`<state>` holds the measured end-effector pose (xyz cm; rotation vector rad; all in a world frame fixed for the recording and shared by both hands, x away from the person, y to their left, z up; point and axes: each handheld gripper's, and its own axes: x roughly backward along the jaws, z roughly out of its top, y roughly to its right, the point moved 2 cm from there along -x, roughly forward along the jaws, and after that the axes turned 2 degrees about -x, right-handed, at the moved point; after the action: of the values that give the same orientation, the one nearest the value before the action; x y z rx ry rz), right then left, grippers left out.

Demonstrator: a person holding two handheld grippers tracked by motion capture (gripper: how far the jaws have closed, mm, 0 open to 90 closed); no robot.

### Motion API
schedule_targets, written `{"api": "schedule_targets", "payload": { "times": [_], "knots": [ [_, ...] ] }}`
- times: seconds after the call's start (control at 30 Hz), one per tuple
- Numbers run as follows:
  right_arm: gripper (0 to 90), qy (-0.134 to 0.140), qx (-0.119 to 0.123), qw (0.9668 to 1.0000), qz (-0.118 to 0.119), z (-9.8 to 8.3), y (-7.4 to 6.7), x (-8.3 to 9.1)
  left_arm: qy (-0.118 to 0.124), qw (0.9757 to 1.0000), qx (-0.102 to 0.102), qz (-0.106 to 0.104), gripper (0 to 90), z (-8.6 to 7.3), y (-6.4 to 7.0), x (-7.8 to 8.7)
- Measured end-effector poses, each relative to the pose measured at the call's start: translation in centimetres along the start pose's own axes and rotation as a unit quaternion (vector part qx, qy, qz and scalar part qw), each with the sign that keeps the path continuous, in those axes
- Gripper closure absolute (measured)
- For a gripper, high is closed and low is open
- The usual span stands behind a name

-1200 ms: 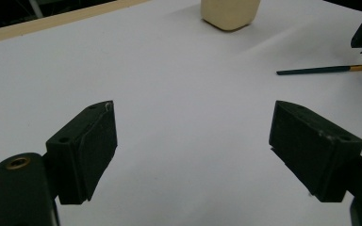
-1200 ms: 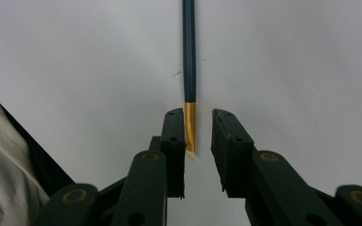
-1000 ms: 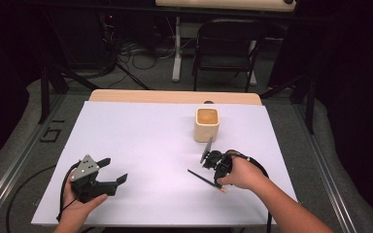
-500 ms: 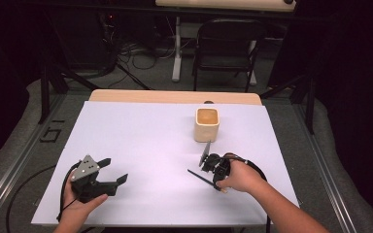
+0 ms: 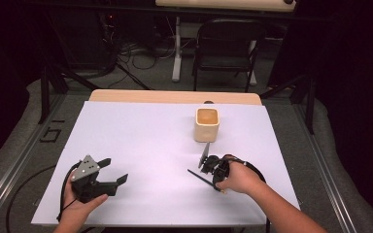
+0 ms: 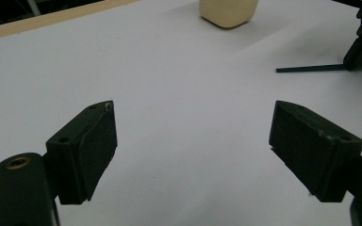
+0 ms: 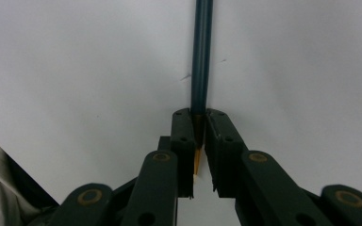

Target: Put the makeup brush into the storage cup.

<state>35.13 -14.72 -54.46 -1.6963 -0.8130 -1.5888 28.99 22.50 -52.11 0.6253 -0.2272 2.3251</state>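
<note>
The right tool is seen closed on a dark blue pencil; its jaws have just been closing, and the pencil is pinched between the pads near its sharpened end. The tip is partly hidden between the jaws. The shaft runs straight ahead of the tool over the white tabletop and is cut off at the top edge of the right gripper view. The left tool is held wide open with nothing between its jaws. Beyond it, a cream cup is seen, its top cut off in the left gripper view.
</note>
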Motion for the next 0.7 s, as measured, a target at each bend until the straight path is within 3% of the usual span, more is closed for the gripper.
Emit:
{"api": "schedule_targets", "payload": {
  "times": [0.07, 0.17, 0.7],
  "knots": [
    [82.9, -0.005, 0.007, 1.0, -0.003, -0.02, 0.15, 0.05, 0.0, 1.0, 0.0, 0.0, 16.0, 0.0, -0.02, -0.01],
    [83.2, 0.006, -0.008, 1.0, 0.0, -0.08, -0.02, -0.1, -0.001, 1.0, -0.001, 0.0, 16.0, -0.01, -0.01, -0.03],
    [83.8, 0.004, 0.002, 1.0, -0.001, 0.04, -0.03, 0.74, -0.004, 1.0, -0.004, -0.001, 16.0, 0.0, 0.09, -0.11]
  ]
}}
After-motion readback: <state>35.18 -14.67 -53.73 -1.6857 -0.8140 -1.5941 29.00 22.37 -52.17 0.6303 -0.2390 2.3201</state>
